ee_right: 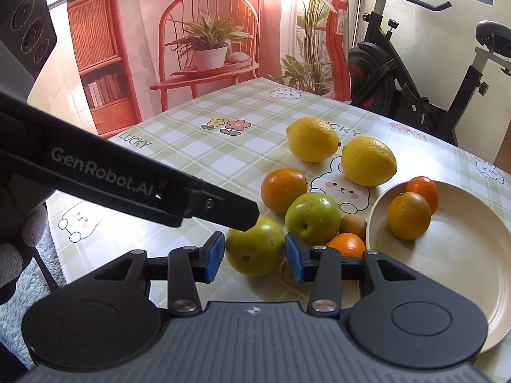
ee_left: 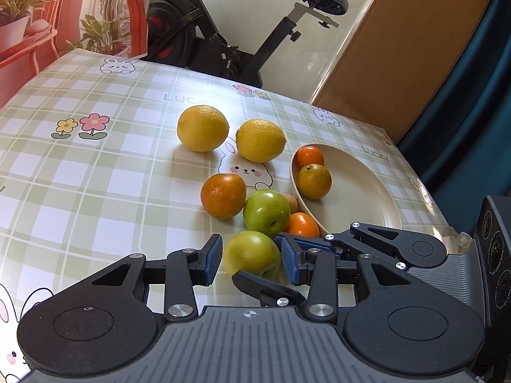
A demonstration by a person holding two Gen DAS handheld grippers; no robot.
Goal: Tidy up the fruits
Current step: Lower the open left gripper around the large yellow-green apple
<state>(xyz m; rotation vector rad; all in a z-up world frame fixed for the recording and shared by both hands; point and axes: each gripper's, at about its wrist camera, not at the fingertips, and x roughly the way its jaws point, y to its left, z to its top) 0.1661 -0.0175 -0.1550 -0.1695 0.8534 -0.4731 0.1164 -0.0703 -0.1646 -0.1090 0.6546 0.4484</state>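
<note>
A green fruit lies on the table between the open jaws of both grippers. My left gripper brackets it with a small gap each side. My right gripper also brackets it; its black arm crosses the left wrist view, and the left gripper's finger reaches over the fruit. A second green fruit, an orange, two lemons and small fruits lie beyond. A cream plate holds two oranges.
The table has a green checked cloth with bunny prints. An exercise bike stands behind the far edge, next to a printed backdrop. A small brown fruit sits by the plate rim. The table edge runs close on the right.
</note>
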